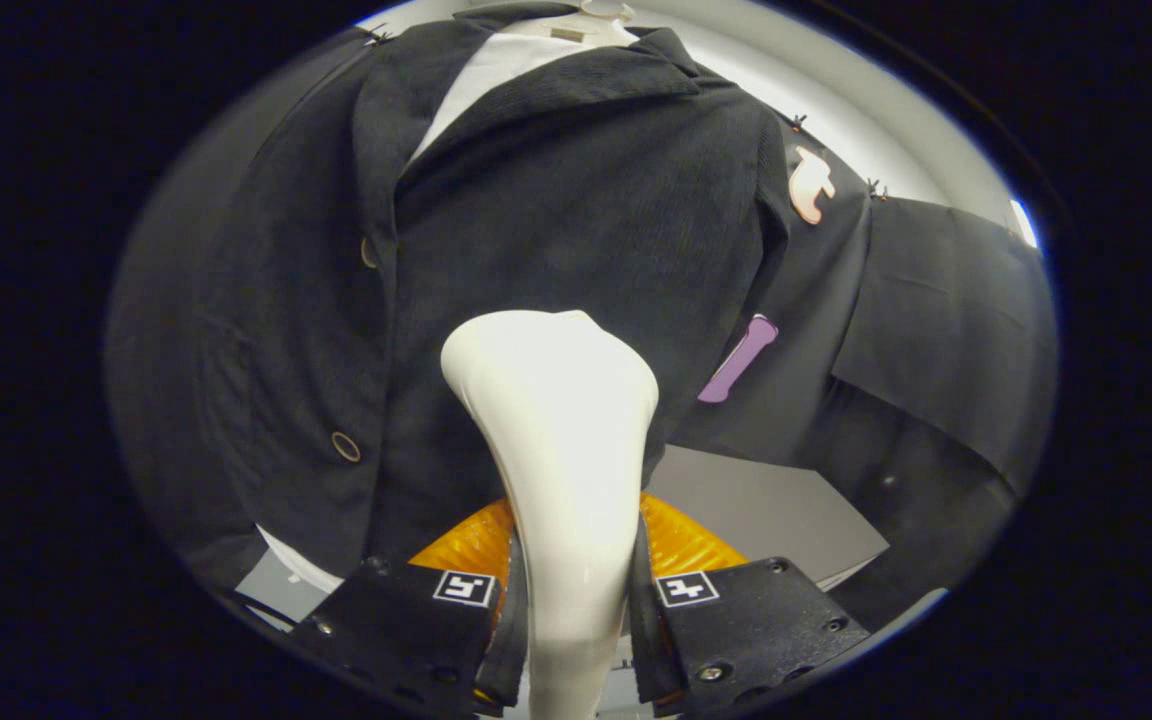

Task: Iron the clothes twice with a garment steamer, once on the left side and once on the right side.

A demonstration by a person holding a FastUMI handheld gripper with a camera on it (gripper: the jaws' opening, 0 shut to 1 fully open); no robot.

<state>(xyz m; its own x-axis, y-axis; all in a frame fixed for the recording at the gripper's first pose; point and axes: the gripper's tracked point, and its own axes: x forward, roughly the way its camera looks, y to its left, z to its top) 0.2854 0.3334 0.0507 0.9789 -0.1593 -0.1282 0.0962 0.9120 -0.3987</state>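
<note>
Steamer [556, 440] is clamped between both fingers of the gripper [576, 600], its head held low against the jacket [576, 200], so an upward pass seems called for next.

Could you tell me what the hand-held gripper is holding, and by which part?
The hand-held gripper is shut on the white garment steamer, gripping its narrow handle, head up against the dark jacket.

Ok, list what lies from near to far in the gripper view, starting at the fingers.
Gripper shut on the steamer's white handle → steamer head → dark jacket hanging ahead → white shirt at its collar.
</note>
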